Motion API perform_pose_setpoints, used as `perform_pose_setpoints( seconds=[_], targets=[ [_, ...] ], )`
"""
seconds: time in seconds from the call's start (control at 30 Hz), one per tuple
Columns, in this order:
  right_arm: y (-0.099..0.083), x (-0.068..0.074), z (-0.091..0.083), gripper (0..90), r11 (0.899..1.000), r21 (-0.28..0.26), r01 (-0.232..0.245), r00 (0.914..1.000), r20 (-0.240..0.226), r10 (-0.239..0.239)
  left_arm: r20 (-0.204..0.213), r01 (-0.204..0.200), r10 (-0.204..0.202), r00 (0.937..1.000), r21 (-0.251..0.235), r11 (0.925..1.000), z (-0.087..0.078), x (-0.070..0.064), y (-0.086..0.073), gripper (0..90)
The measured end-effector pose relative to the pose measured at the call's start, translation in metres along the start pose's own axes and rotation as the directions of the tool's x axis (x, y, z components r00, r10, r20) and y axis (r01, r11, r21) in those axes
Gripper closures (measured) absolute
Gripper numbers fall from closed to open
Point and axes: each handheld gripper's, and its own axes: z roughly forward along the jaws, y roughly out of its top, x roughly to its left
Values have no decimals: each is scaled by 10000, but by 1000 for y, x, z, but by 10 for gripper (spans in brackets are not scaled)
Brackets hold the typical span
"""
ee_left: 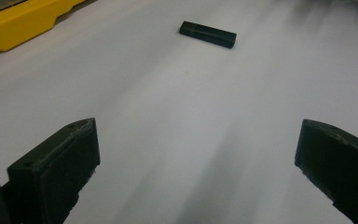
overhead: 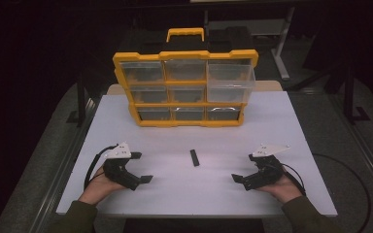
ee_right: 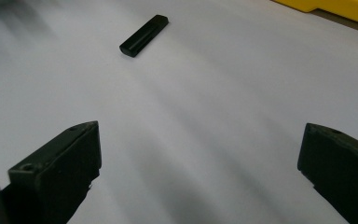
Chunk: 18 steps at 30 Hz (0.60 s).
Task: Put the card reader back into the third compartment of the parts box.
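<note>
**Both claws wide, small black bar waiting mid-counter**

Left claw (overhead: 143, 167) and right claw (overhead: 243, 167) rest low at the near edge of the white counter (overhead: 281, 126), each cradled in a hand, jaws spread wide, nothing held. Between them, slightly forward, lies the black bar (overhead: 194, 158), alone on bare surface and well apart from both. Behind it stands the yellow organizer (overhead: 184, 54), tilted up to face the person, with a pull-out bin (overhead: 230, 82) at upper right projecting from its slot.

Likely step: pick up the bar. Judged advice:
- Bar's long axis runs roughly front to back in the high view. Close across the narrow width, not end to end.
- It lies flat and thin. Bring jaw tips down to touch the counter on either side before closing, or they may ride over it.
- Narrow the jaws on approach; the present spread is far wider than needed.
- Either claw is about equally placed.

Materials: the bar (ee_left: 208, 34) looks hard, matte black with a faint lengthwise seam; in the right gripper view (ee_right: 144, 35) the ends read rounded. Probably light and prone to skid. Counter smooth, matte. Organizer frame is opaque moulded plastic; bins are clear with dark contents I cannot identify.
</note>
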Motion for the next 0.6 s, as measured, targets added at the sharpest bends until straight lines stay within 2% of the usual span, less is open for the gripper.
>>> perform_pose_setpoints(
  seconds=[0.3, 0.43, 0.6],
  targets=[
    [-1, 1, -2, 0, 10000, -30, 3, 10000, -40, -3, 57, 109, -108, 9999, -117, 9999, 1, 1, 2, 0],
    [0, 0, -2, 0, 9999, -122, -28, 9999, -149, 26, -89, 177, -177, 9998, -65, 9998, 0, 2, 4, 0],
    [0, -1, -2, 0, 9999, -144, -44, 9999, -165, 42, 23, 85, -85, 10000, -180, 9998, 0, 3, 7, 0]
  ],
)
